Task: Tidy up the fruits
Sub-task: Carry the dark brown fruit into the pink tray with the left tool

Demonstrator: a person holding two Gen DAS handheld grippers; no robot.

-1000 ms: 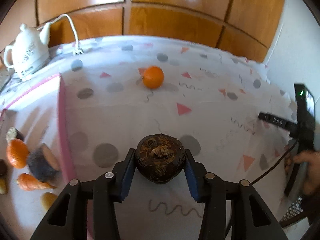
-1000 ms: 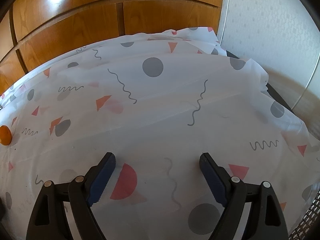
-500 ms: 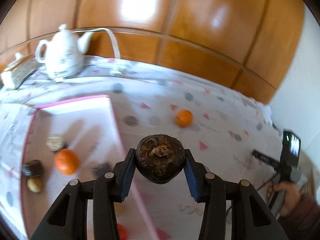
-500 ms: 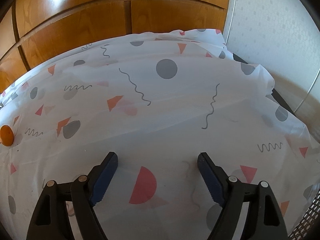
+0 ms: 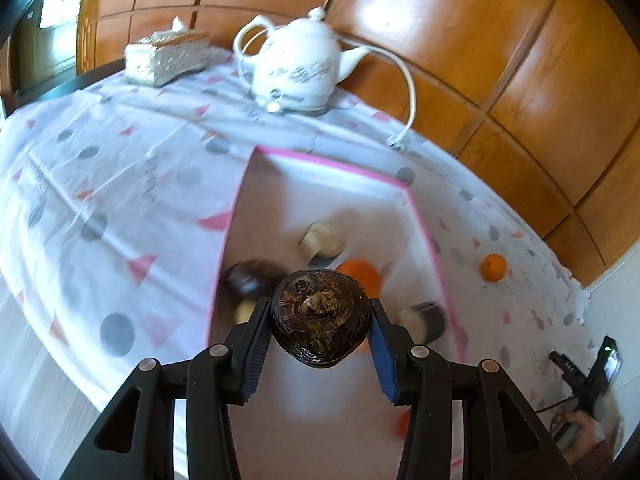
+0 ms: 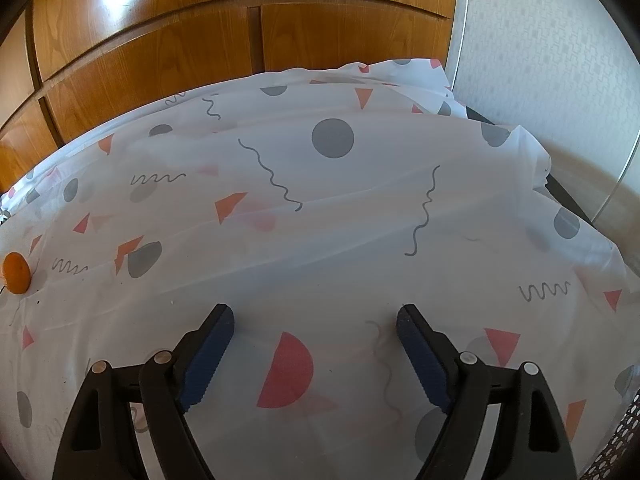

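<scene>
Fruit [image 5: 320,318] (dark, rough-skinned) sits pinched between the left gripper's [image 5: 318,330] narrowly set jaws, above the pink-edged tray [image 5: 420,216]; released here it could roll onto fruit beyond the jaws, while the right gripper's [image 6: 314,354] wide jaws hold nothing.

Tablecloth [image 6: 360,240]: white w/ grey dots, coral-red triangles & half-circles, grey squiggles. Tray [image 5: 332,166]: white inside, pink rim. Fruit in the left gripper [image 5: 320,322]: dark brown, near black, tan dried bits on top. Gripper pads [image 5: 256,344] blue, arms black; same on the right gripper [image 6: 316,320]. Orange [image 5: 494,267] on the cloth, right of the tray: bright orange. In the tray: one orange fruit [image 5: 362,274], dark brown & tan bits, blurred. Kettle [image 5: 298,66] far side: white w/ grey print, white cord. Wall panels [image 6: 160,40]: glossy orange-brown wood.
</scene>
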